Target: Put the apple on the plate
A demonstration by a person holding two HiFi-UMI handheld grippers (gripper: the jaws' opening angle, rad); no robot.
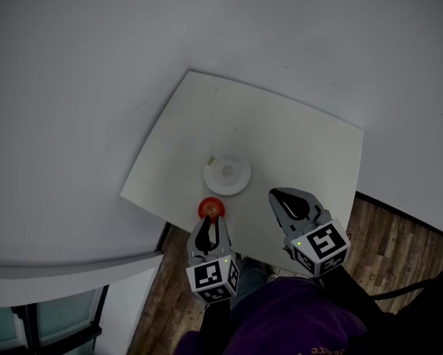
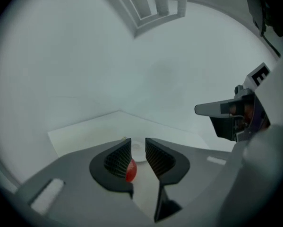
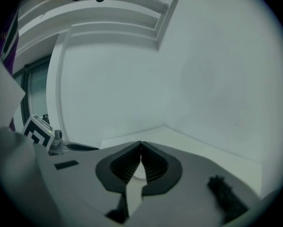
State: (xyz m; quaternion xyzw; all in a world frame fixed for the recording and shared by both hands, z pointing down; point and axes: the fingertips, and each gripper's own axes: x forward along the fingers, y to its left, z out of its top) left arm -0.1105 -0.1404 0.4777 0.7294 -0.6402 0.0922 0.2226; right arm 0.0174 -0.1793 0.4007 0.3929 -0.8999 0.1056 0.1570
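A red apple (image 1: 211,208) lies on the white table (image 1: 295,139) close to its near edge, just in front of a white plate (image 1: 226,173). My left gripper (image 1: 209,225) hangs right behind the apple, open with a narrow gap and nothing held. In the left gripper view the apple (image 2: 131,170) peeks out past the left jaw, and the plate (image 2: 139,152) shows through the gap. My right gripper (image 1: 276,194) is shut and empty, to the right of the plate. Its closed tips (image 3: 141,145) partly cover the plate (image 3: 139,172).
The table stands against pale walls, with wooden floor (image 1: 398,242) below its near edge. A window frame (image 1: 51,324) is at the lower left. The person's purple sleeve (image 1: 295,320) is at the bottom. The right gripper (image 2: 235,115) shows in the left gripper view.
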